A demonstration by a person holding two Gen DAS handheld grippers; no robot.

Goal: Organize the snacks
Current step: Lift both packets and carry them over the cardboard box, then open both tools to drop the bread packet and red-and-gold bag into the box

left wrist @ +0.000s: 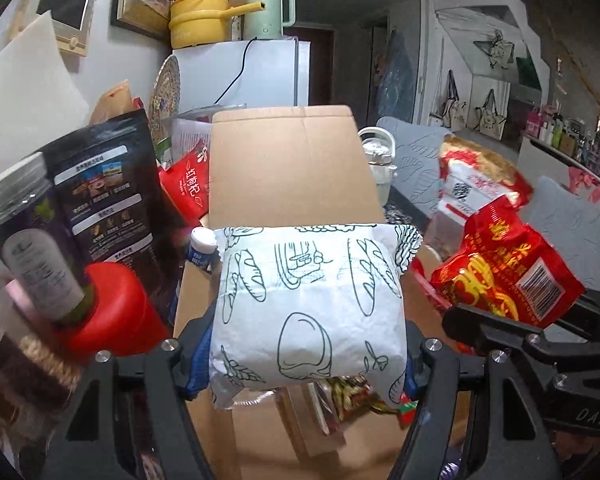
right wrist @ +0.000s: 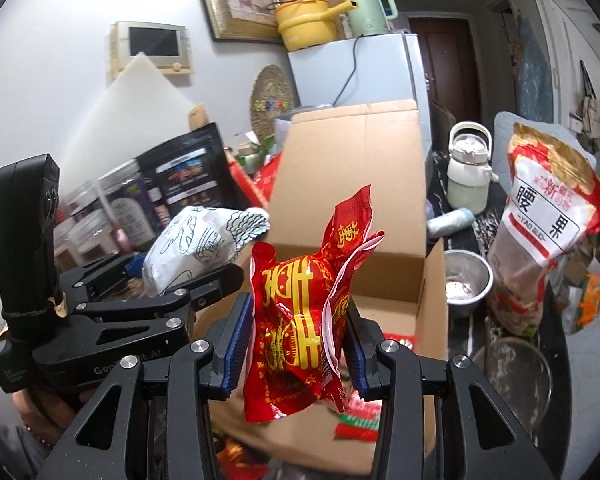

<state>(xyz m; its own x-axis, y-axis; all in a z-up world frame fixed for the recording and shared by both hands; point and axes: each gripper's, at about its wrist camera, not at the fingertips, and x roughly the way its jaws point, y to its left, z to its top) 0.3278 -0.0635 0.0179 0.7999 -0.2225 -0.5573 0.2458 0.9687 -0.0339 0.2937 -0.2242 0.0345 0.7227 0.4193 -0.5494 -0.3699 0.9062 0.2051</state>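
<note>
My left gripper (left wrist: 306,360) is shut on a white snack bag (left wrist: 308,304) printed with green bread drawings, held above the open cardboard box (left wrist: 292,160). In the right wrist view my right gripper (right wrist: 296,344) is shut on a crumpled red snack bag (right wrist: 296,312) with yellow characters, and its blue pads (right wrist: 236,344) press the bag's sides. That bag also hangs over the box (right wrist: 352,200), whose far flap stands upright. The two grippers are side by side, the white bag (right wrist: 204,244) to the left of the red one. Red packets lie inside the box, partly hidden.
Left of the box stand a black pouch (left wrist: 108,188), a clear jar (left wrist: 28,232), a red lid (left wrist: 116,308) and a red bag (left wrist: 188,184). To its right are a large cashew bag (right wrist: 548,216), a white jug (right wrist: 468,168) and a steel bowl (right wrist: 466,280). A fridge (right wrist: 380,76) stands behind.
</note>
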